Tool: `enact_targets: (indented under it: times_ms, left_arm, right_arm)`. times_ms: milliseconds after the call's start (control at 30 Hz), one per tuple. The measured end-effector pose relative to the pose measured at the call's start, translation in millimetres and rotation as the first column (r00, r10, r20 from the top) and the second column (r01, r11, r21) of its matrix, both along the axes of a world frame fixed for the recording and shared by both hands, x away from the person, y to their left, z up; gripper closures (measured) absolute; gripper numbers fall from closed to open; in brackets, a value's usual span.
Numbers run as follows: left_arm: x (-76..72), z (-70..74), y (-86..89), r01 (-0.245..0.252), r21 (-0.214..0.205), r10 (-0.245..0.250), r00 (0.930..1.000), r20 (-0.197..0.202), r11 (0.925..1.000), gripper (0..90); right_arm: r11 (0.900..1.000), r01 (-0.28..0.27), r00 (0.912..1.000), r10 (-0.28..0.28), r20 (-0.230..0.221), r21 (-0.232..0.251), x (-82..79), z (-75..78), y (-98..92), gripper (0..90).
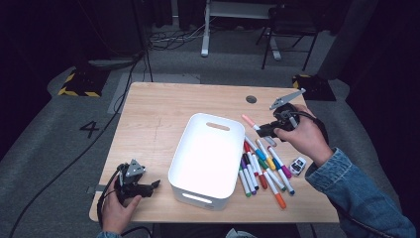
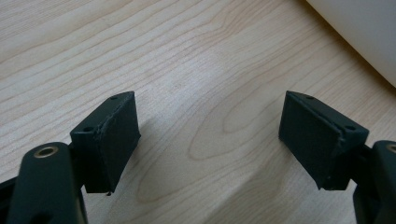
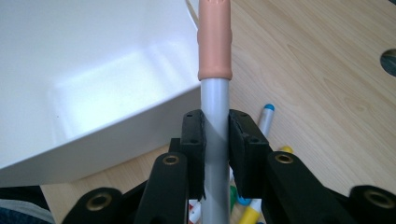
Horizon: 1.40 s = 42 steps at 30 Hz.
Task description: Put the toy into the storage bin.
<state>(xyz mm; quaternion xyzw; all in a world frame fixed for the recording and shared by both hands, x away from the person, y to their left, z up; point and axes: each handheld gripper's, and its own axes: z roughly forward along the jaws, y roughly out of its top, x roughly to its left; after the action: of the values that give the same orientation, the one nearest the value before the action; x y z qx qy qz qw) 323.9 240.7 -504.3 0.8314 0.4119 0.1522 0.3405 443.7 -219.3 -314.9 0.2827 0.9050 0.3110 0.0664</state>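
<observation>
My marker, grey-barrelled with a salmon-pink cap, sits clamped between my right claw's pads, lifted off the table, cap pointing toward the white bin's near rim, above the other markers.

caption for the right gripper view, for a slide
Right gripper shut on a grey marker with a peach cap, held above the white bin and the loose markers on the table.
</observation>
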Motion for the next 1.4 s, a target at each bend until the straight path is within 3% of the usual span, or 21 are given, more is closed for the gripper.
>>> enact_targets:
  times_ms: [233, 400, 467, 600, 667, 933, 1333, 1400]
  left_arm:
    - [3.5, -0.1, -2.6, -0.003, 0.001, 0.003, 0.9999, -0.013, 1.0000, 16.3]
    - [7.2, -0.1, -4.4, -0.013, 0.011, 0.013, 0.9999, 0.002, 0.9999, 14.6]
    - [7.8, -0.3, -5.5, -0.018, 0.004, 0.018, 0.9998, -0.012, 0.9998, 14.4]
    - [9.9, 0.0, -5.8, -0.023, 0.015, 0.023, 0.9997, 0.001, 0.9996, 12.8]
    - [10.3, -0.4, -6.8, -0.023, 0.007, 0.023, 0.9996, -0.016, 0.9997, 12.3]
    - [12.3, -0.1, -8.4, -0.029, 0.018, 0.030, 0.9995, -0.013, 0.9994, 9.4]
    - [12.4, -0.9, -10.7, -0.036, 0.017, 0.037, 0.9991, -0.022, 0.9992, 6.8]
    - [12.4, -0.8, -10.6, -0.037, 0.020, 0.037, 0.9991, -0.020, 0.9991, 6.8]
  right_arm:
    - [0.9992, -0.036, 0.9993, 0.036, 0.000, 0.018, -5.5, 7.1, 25.5, 76.7]
    - [0.9977, -0.063, 0.9980, 0.063, 0.002, 0.024, -7.8, 11.2, 41.0, 76.7]
    - [0.9970, -0.071, 0.9975, 0.071, -0.001, 0.030, -8.4, 11.3, 45.9, 76.7]
    - [0.9950, -0.096, 0.9954, 0.096, -0.005, 0.028, -9.5, 9.0, 59.8, 76.7]
    - [0.9944, -0.102, 0.9947, 0.103, -0.009, 0.028, -10.3, 8.5, 63.3, 76.7]
    - [0.9882, -0.151, 0.9883, 0.151, -0.020, 0.028, -14.2, 2.6, 89.3, 76.7]
    - [0.9815, -0.190, 0.9810, 0.191, -0.033, 0.020, -13.4, -11.7, 106.5, 76.8]
    - [0.9768, -0.214, 0.9765, 0.214, -0.024, 0.000, -13.4, -16.9, 109.5, 76.8]
